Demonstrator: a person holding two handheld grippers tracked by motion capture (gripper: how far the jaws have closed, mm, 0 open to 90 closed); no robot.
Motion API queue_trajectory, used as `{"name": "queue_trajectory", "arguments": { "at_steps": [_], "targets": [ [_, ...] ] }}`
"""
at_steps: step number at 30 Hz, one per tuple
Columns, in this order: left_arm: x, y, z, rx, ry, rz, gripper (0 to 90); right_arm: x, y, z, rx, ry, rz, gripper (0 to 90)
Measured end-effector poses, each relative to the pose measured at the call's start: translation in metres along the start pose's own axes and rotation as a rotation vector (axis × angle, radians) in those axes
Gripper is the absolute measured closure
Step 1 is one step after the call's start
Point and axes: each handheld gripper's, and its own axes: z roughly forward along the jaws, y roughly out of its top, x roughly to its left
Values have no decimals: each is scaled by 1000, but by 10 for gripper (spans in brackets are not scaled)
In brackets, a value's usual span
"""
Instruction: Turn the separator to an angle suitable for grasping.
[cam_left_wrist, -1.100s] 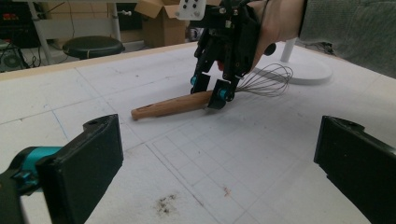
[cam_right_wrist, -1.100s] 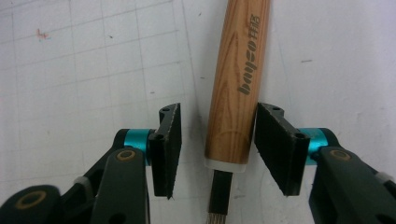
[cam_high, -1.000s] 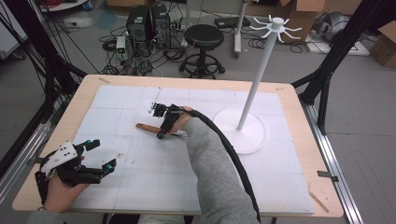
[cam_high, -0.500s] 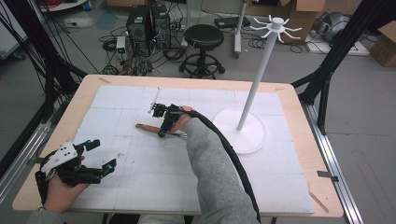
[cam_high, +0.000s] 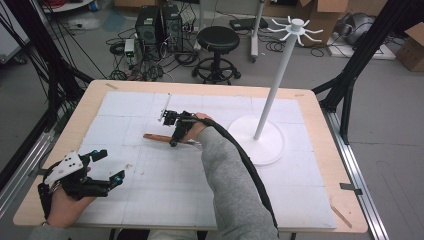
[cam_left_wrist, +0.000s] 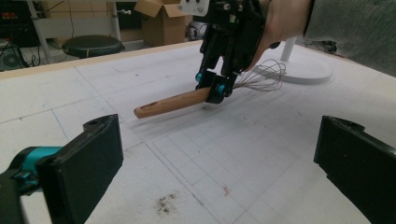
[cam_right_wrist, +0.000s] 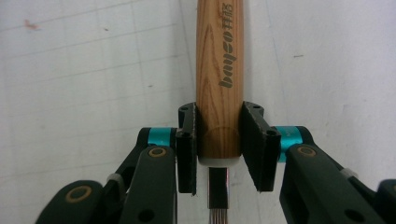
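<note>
The right gripper (cam_high: 173, 141) is clamping the wooden handle of the whisk (cam_right_wrist: 219, 70), its jaws having just been closing until the pads are pressing both sides of the handle near the wire end. The whisk is lying flat on the white table mat (cam_high: 150, 175), near the white stand (cam_high: 260, 135). The left gripper (cam_high: 107, 167) is resting well apart at the table's near left corner, its jaws standing wide open and holding nothing.

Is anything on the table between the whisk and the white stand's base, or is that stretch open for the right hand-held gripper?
Nothing visible lies between them. The whisk lies on the white table cover, the right hand-held gripper closed on its wooden handle. Bare cover runs from its wire end to the white stand.
</note>
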Motion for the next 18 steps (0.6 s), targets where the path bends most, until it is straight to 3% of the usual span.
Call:
{"name": "queue_trajectory", "arguments": {
  "at_steps": [12,18],
  "targets": [
    [0,0,1,4,2,1,18,13,-11,-41,-69,11,-10,694],
    [0,0,2,6,-1,5,17,18,-17,-52,-101,-2,-12,694]
  ]
}}
